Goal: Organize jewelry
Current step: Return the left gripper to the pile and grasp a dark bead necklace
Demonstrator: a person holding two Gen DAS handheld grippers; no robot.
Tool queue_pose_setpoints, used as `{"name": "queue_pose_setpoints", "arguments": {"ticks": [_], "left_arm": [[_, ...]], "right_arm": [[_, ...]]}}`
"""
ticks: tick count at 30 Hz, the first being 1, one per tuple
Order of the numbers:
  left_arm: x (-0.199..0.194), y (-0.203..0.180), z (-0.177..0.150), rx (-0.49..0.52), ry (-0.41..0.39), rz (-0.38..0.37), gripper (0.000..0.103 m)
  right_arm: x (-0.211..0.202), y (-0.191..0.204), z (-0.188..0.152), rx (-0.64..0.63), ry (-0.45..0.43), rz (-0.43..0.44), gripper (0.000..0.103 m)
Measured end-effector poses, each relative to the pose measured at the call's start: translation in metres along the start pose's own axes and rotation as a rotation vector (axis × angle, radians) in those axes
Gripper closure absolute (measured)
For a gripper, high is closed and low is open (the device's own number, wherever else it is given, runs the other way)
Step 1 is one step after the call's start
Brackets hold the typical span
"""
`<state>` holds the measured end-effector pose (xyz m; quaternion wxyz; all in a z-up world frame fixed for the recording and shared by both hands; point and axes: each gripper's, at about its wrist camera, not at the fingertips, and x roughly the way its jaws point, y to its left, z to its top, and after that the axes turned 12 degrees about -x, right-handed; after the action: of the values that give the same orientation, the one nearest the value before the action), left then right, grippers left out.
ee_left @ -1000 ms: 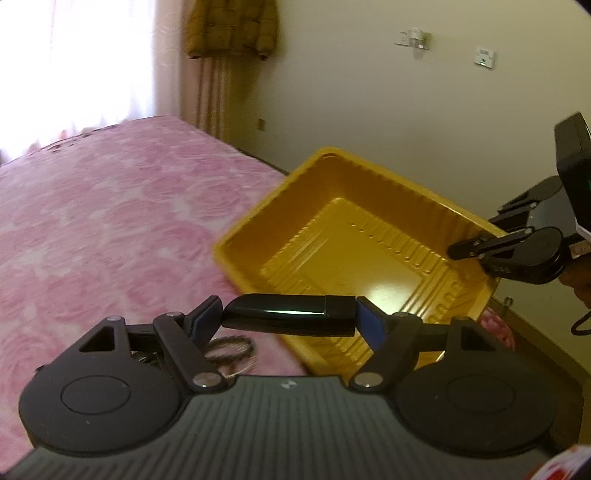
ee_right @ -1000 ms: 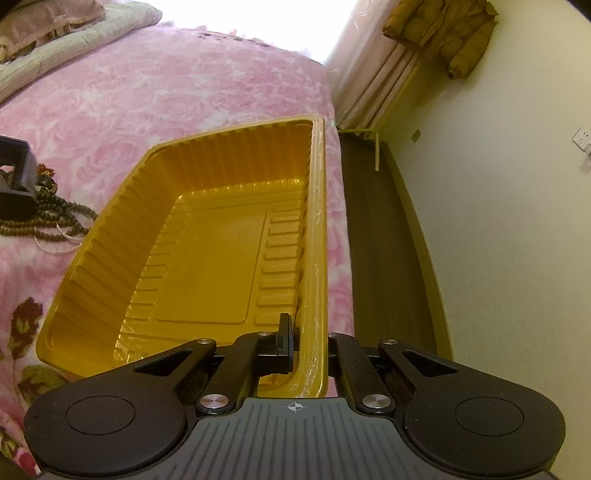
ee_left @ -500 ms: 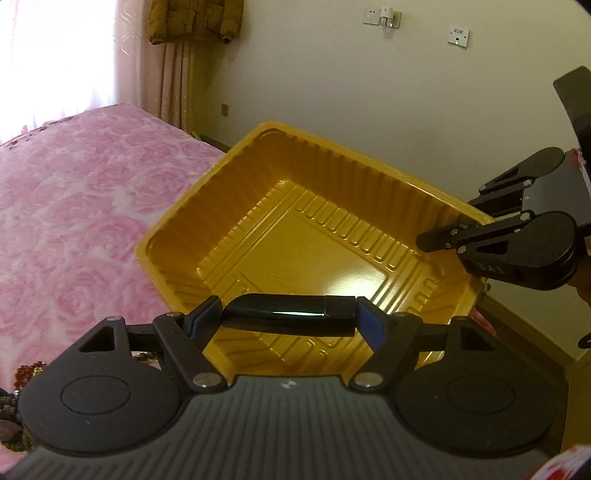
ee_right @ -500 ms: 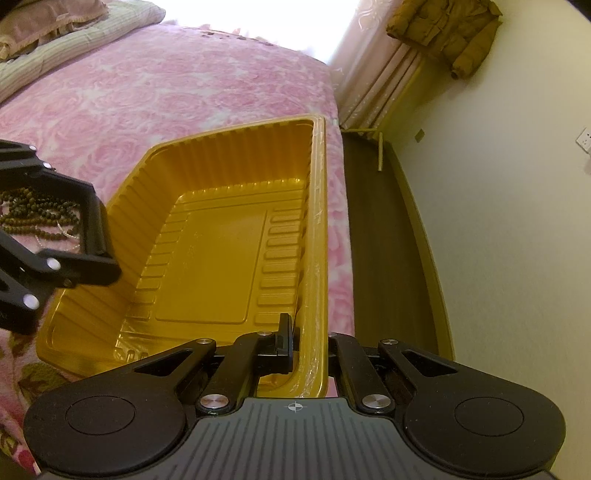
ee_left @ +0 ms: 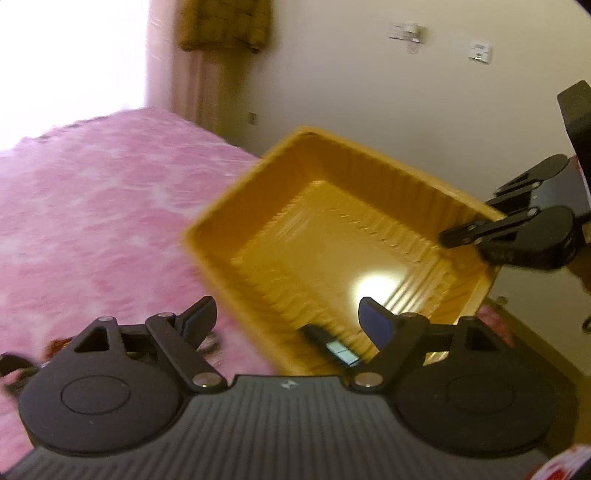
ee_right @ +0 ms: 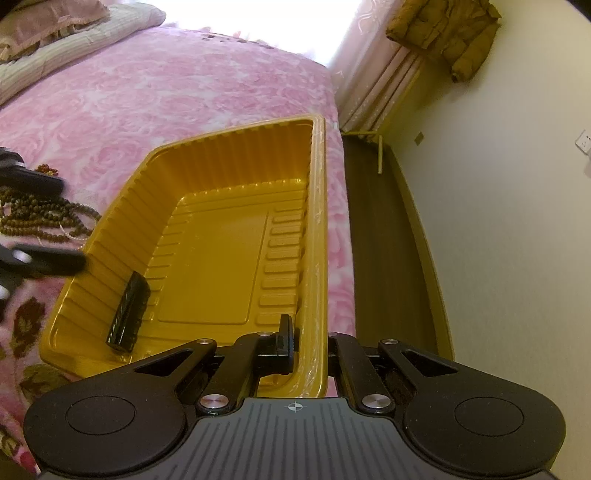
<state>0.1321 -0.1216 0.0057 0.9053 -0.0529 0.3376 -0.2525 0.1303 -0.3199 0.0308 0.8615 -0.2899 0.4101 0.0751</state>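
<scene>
A yellow plastic tray [ee_right: 317,192] sits on the pink bed; it also shows in the left wrist view [ee_left: 332,155]. A black oblong piece [ee_right: 127,314] lies inside the tray against its near-left wall, also in the left wrist view [ee_left: 330,344]. My left gripper [ee_left: 286,319] is open and empty over the tray's near corner. My right gripper [ee_right: 308,332] is shut on the tray's right rim. Brown bead necklaces [ee_right: 40,216] lie on the bed left of the tray.
The pink floral bedspread [ee_right: 166,96] stretches left and back. A dark wooden floor strip [ee_right: 384,240] and a cream wall [ee_left: 388,96] lie to the right. A brown jacket [ee_right: 447,33] hangs by the curtain. A pillow [ee_right: 51,22] lies at the far left.
My left gripper has opened and let go of the black piece, which now lies in the tray. The right gripper keeps holding the tray rim.
</scene>
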Motion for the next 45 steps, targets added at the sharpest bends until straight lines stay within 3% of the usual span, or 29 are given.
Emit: {"name": "queue_pose_setpoints", "arguments": {"ticks": [6, 13, 20, 22, 24, 29, 32, 34, 39, 45], "left_arm": [[-0.036, 0.042, -0.035, -0.055, -0.029, 0.197, 0.021], [-0.060, 0.092, -0.068, -0.161, -0.023, 0.362, 0.022], [-0.050, 0.115, -0.067, -0.192, -0.035, 0.402, 0.034], [-0.043, 0.123, -0.063, -0.197, -0.031, 0.398, 0.054], [-0.035, 0.130, -0.059, -0.206, -0.028, 0.396, 0.064], [-0.019, 0.141, -0.052, -0.208, -0.011, 0.401, 0.069], [-0.012, 0.144, -0.051, -0.199, 0.006, 0.404, 0.081], [-0.010, 0.142, -0.051, -0.177, 0.012, 0.414, 0.095], [-0.025, 0.136, -0.049, -0.159, -0.009, 0.415, 0.097], [-0.061, 0.114, -0.025, -0.118, -0.080, 0.350, 0.097]], "right_arm": [[0.000, 0.000, -0.001, 0.002, -0.006, 0.001, 0.099], [-0.001, -0.001, -0.001, 0.006, -0.003, -0.001, 0.099], [-0.001, -0.001, -0.002, 0.007, -0.005, -0.002, 0.099], [-0.001, -0.001, -0.001, 0.007, -0.005, -0.003, 0.099], [-0.001, -0.001, -0.002, 0.006, -0.005, -0.002, 0.099], [0.000, -0.002, -0.002, 0.006, -0.006, -0.003, 0.099], [0.002, -0.003, -0.003, 0.010, -0.003, -0.003, 0.099], [0.001, -0.003, -0.002, 0.011, -0.003, -0.004, 0.099], [0.001, -0.003, -0.002, 0.011, -0.005, -0.005, 0.099], [0.000, -0.001, -0.002, 0.017, -0.012, -0.007, 0.099]]}}
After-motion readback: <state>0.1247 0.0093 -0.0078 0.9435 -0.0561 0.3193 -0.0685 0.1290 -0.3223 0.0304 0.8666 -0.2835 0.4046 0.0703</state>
